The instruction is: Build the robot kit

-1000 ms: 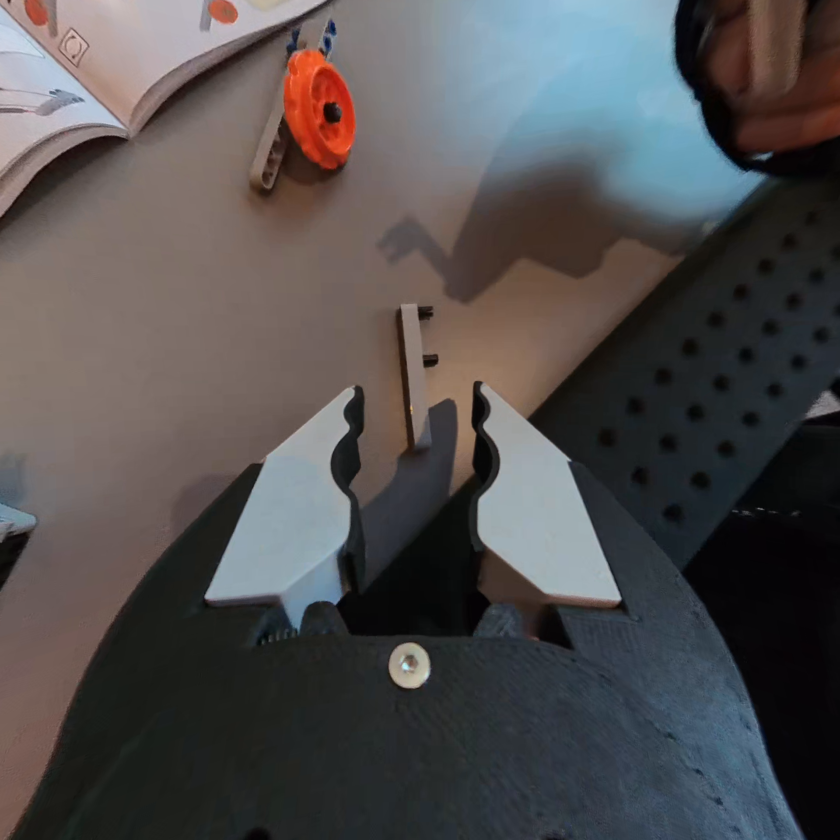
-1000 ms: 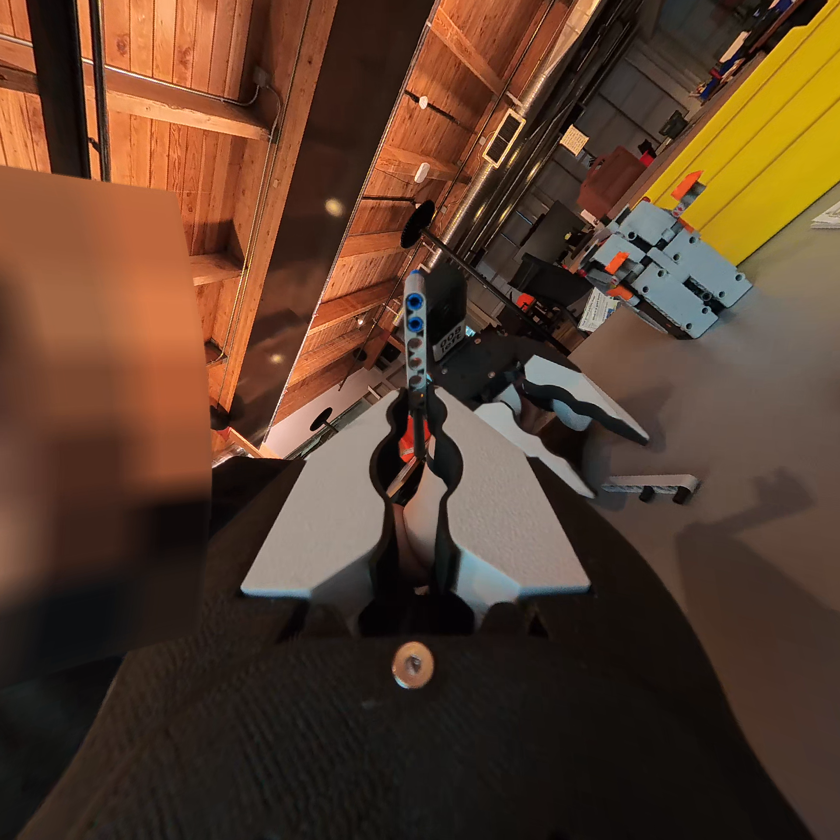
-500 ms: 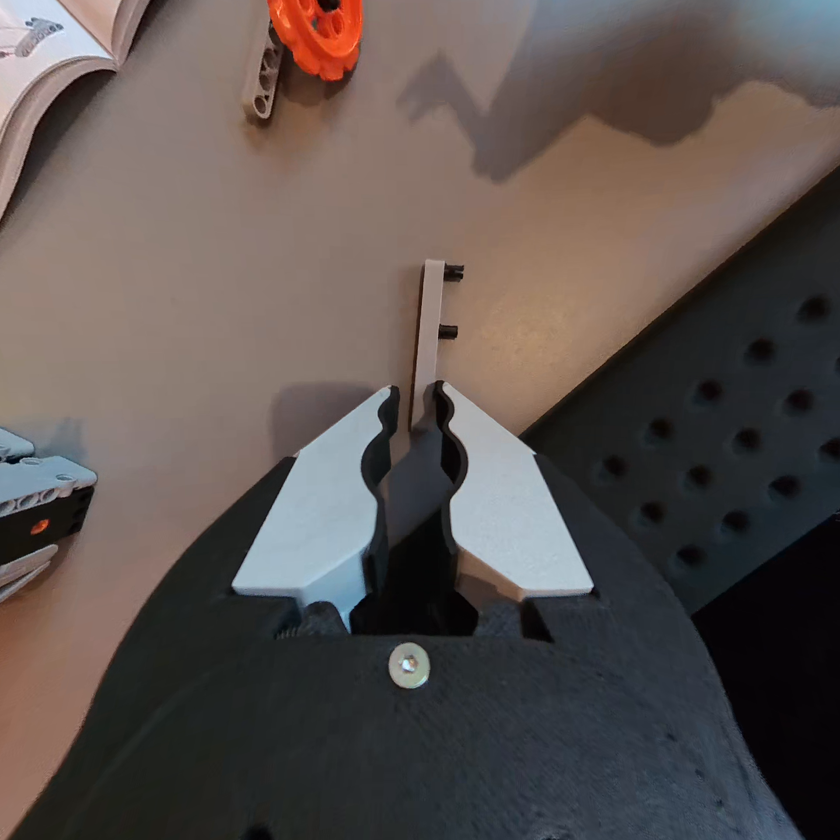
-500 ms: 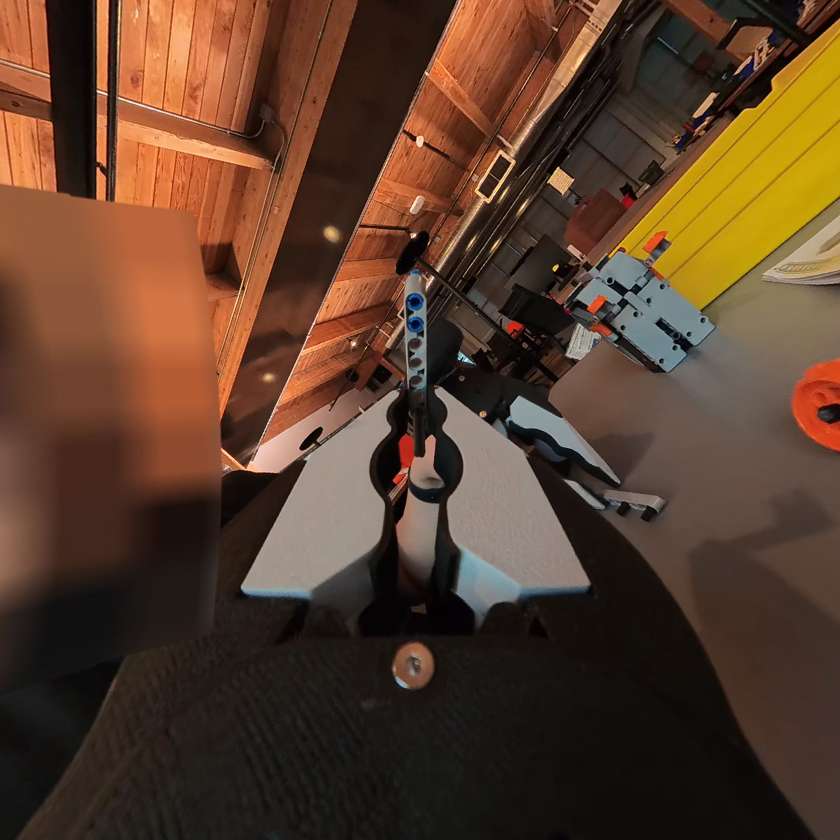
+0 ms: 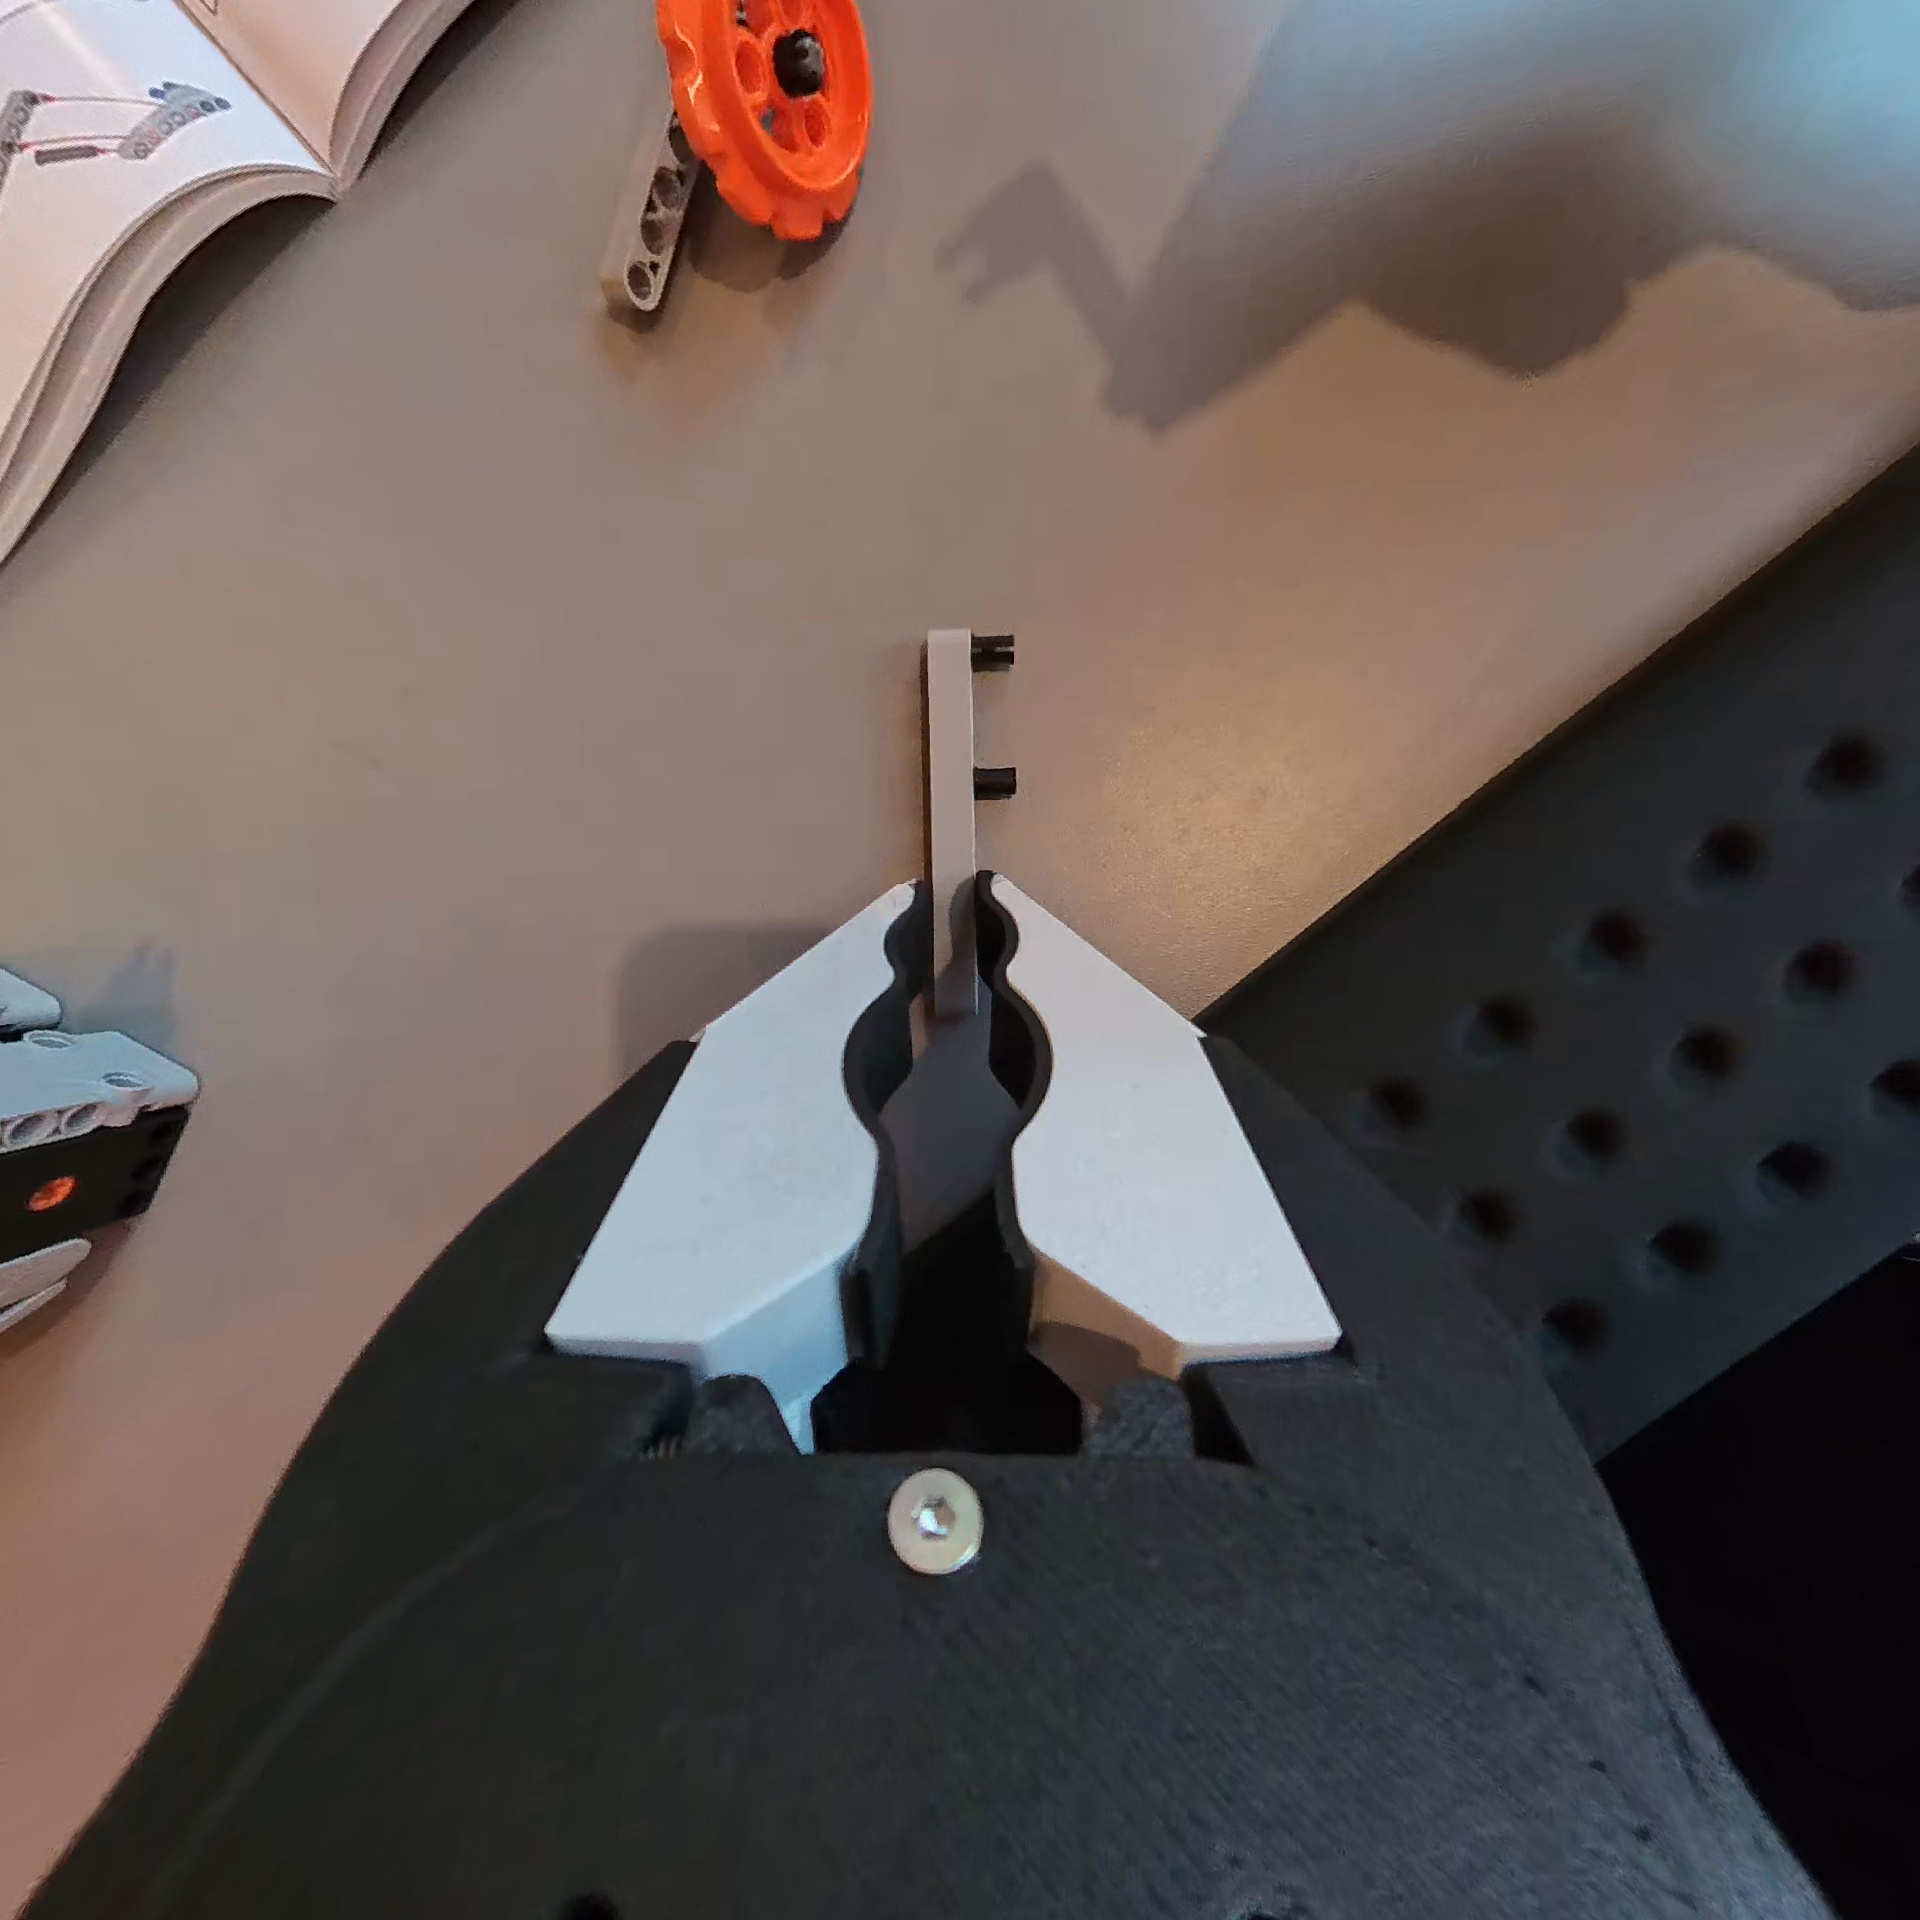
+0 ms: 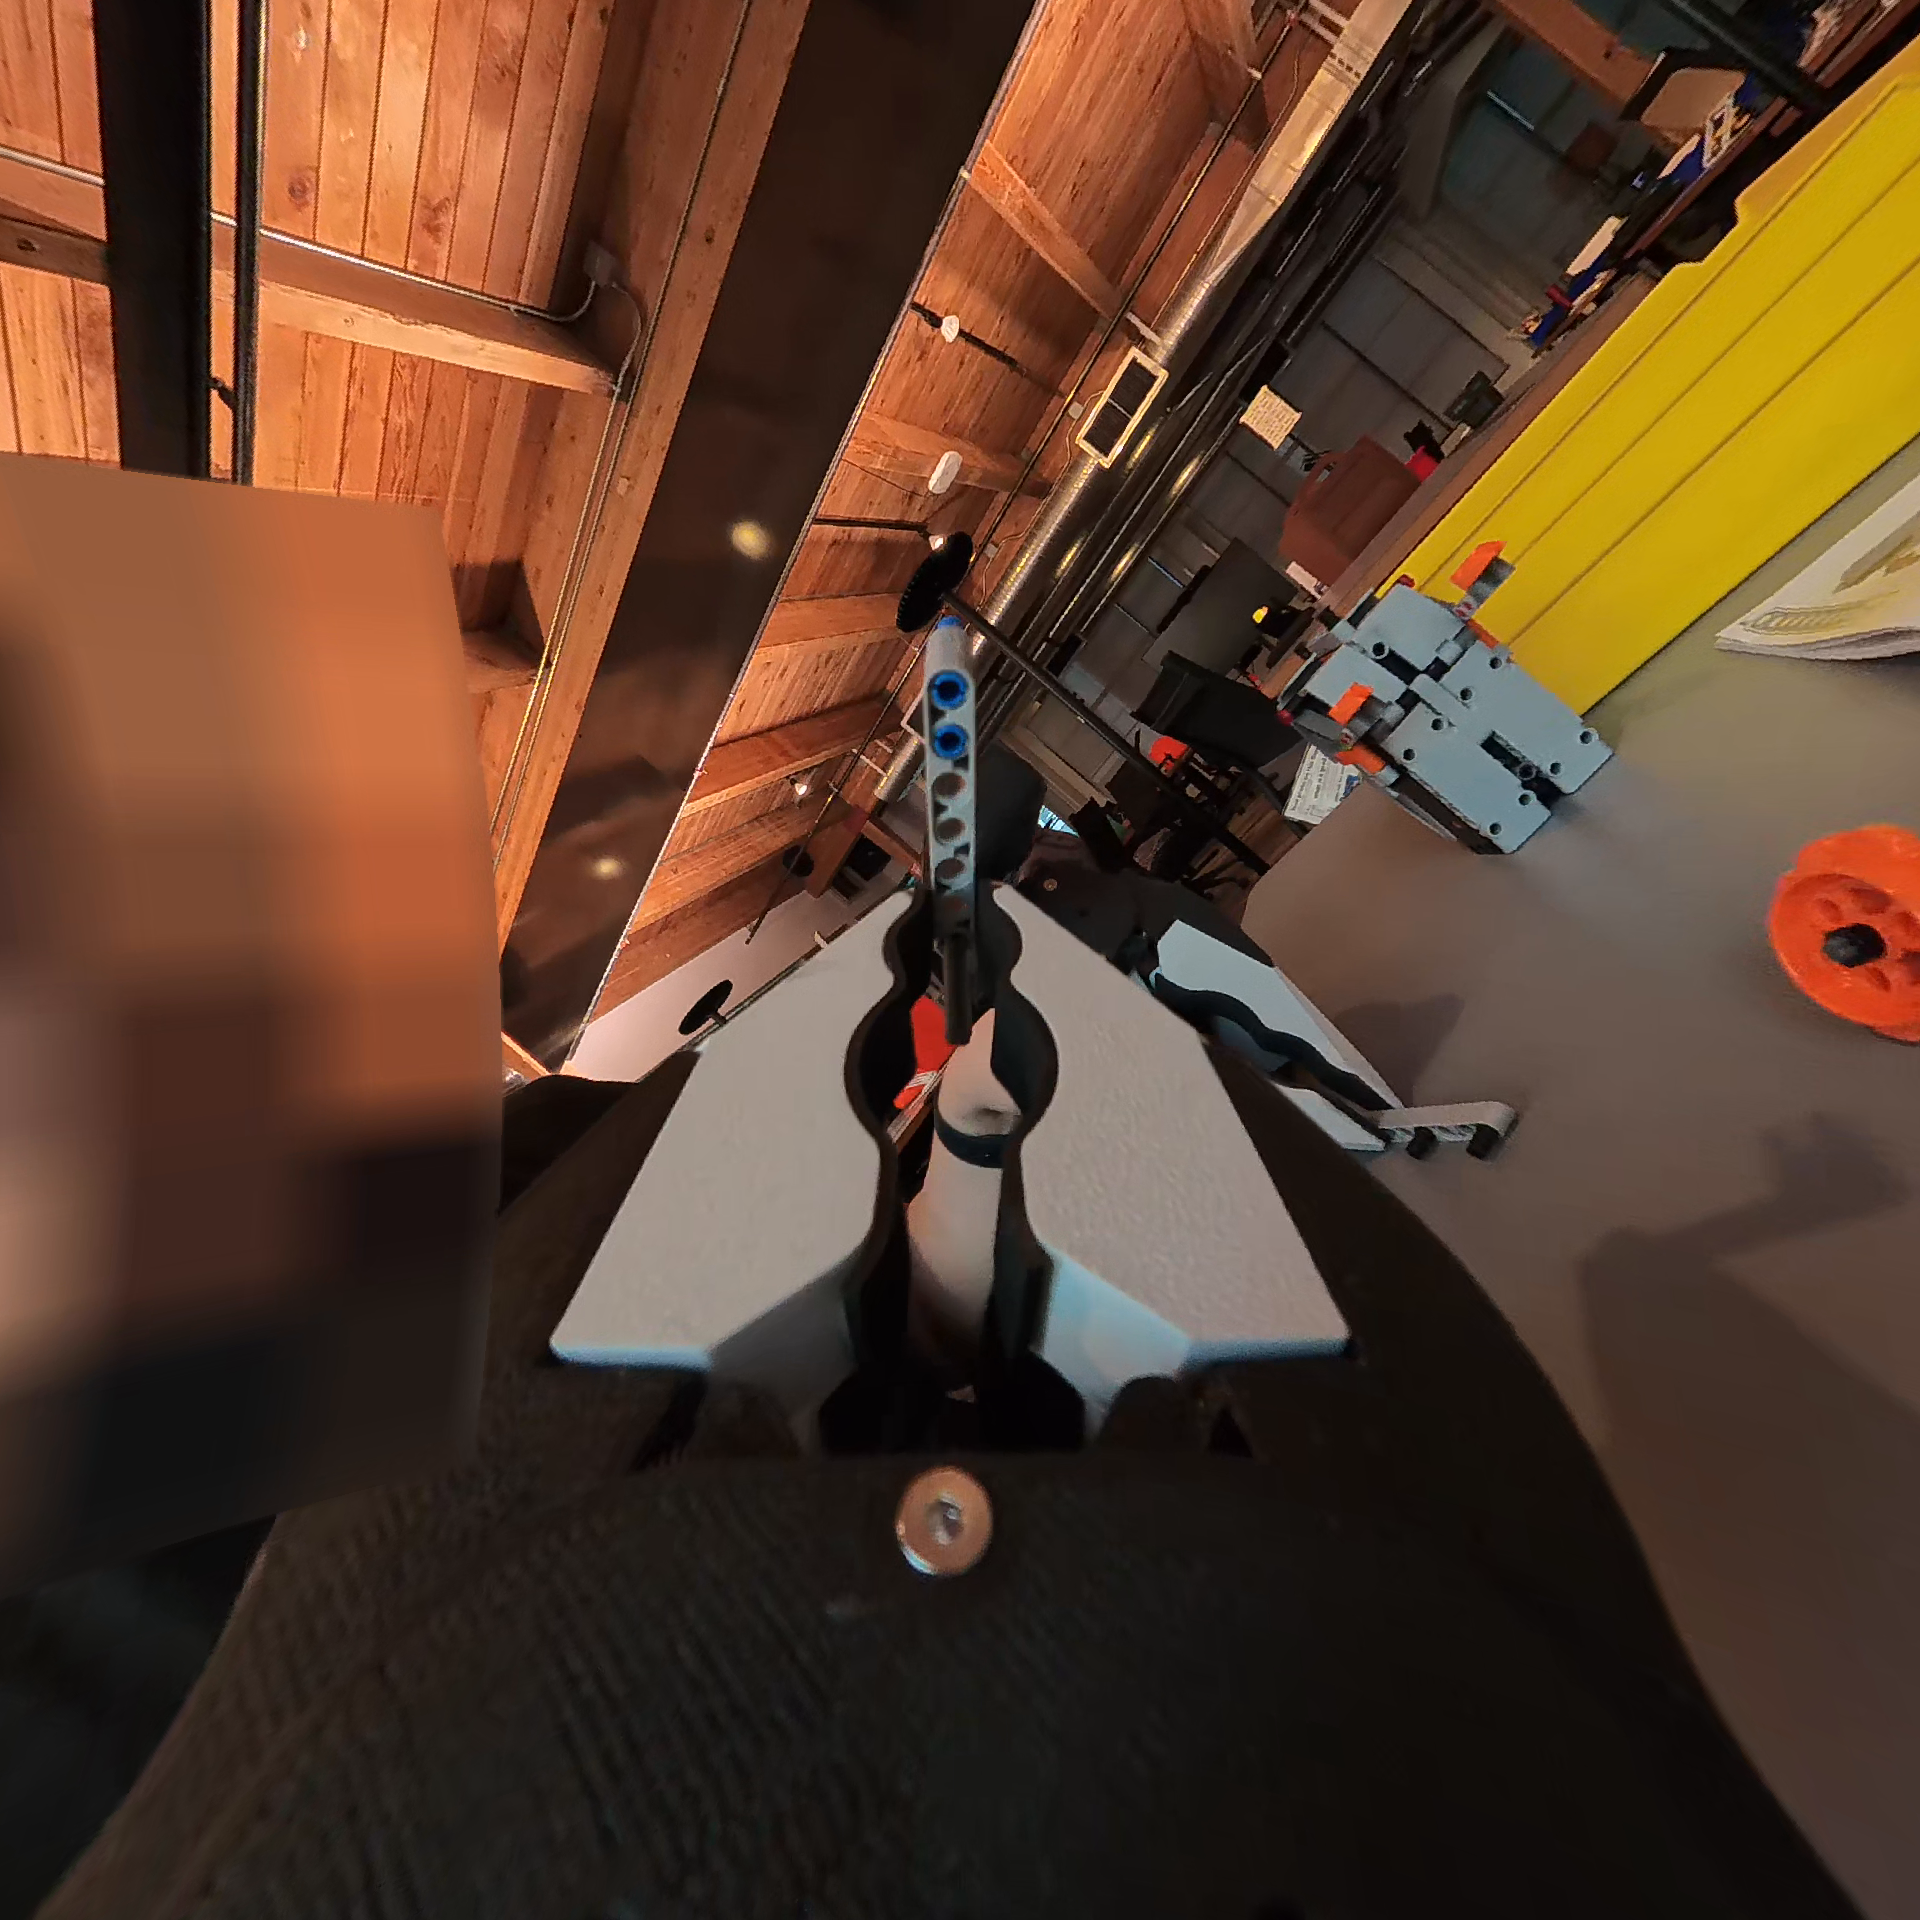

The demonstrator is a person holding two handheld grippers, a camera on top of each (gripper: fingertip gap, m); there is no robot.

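Ahead of your left gripper [image 5: 954, 914] the grey table [image 5: 436, 644] lies bare out to the orange wheel [image 5: 774, 99] and the short grey beam [image 5: 652, 223] touching it. An open booklet [image 5: 156, 156] blocks the far left, a grey block assembly [image 5: 73, 1132] the near left, and the black perforated board [image 5: 1662, 1039] bounds your right.

Closed now on the near end of the grey beam [image 5: 951, 831], jaws of the left gripper [image 5: 954, 896] wide apart one second ago. Swung a little toward the counter in the right wrist view: orange wheel [image 6: 1849, 945] and open booklet [image 6: 1829, 613] newly visible.
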